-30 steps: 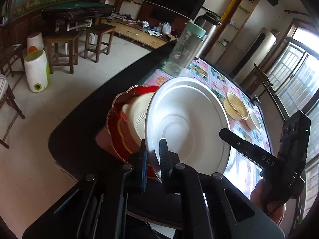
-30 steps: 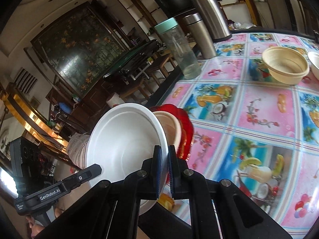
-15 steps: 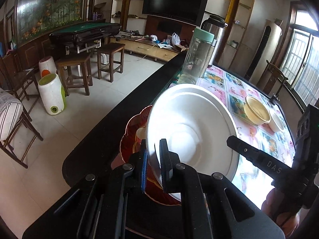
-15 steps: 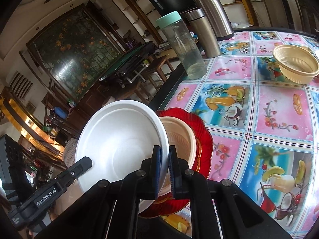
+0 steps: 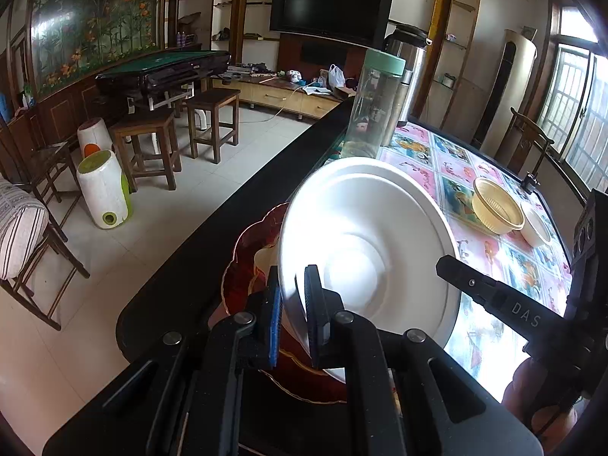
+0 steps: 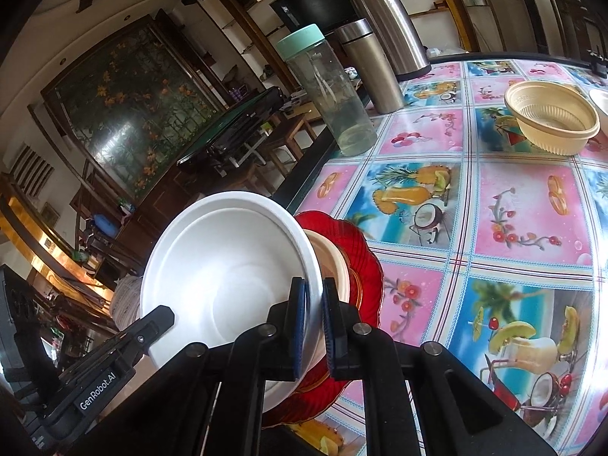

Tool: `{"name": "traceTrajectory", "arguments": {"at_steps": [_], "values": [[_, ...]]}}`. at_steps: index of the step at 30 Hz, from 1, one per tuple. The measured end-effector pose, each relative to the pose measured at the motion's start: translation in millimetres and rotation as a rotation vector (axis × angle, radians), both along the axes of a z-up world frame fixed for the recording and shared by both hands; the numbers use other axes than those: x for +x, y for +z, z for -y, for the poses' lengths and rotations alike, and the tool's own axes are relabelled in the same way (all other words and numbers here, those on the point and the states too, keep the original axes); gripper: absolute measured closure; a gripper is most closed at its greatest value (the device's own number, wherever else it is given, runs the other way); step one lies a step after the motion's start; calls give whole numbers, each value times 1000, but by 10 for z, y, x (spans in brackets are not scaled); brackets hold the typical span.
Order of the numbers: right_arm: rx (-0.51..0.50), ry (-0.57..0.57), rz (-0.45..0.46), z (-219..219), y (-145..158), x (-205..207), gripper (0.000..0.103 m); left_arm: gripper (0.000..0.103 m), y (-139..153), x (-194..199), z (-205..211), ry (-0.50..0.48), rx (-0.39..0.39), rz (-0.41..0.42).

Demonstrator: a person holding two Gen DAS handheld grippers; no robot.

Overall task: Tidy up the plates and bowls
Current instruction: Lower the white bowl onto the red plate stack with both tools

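Both hand-held grippers, left (image 5: 292,296) and right (image 6: 312,315), clamped on white bowl (image 5: 364,250), now lower over red plate (image 6: 364,266) near table (image 6: 494,205) edge, nearly stacked.

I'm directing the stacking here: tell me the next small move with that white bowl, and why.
Probably lower it level. Both grippers, left and right, pinch the white bowl by its rim, tilted above the cream bowl on the red plate, so it could nest there.

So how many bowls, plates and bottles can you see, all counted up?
Bowls: 4 – white bowl, cream bowl on the plate, ribbed cream bowl, white bowl at the edge
Plates: 1 – red plate
Bottles and flasks: 3 – clear bottle, steel tumbler, steel flask
Total: 8
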State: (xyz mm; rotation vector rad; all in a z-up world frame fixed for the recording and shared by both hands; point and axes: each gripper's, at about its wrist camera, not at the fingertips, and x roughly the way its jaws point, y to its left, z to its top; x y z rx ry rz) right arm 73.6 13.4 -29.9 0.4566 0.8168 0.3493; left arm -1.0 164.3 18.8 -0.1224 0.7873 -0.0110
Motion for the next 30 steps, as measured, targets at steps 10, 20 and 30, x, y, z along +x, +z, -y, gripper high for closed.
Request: {"name": "traceTrajectory", "arguments": {"at_steps": [10,20,30], "values": [[-4,-23,-14,4,-60,52,94,94,-164,183,-15,11,4,-51],[-43,-30,-8,-60,-175,107,94,85,-175,191,-69,39,39,-35],[-54,-21,7,-59,-253,89,94,74,-211,97,-68,44,98,-18]]}}
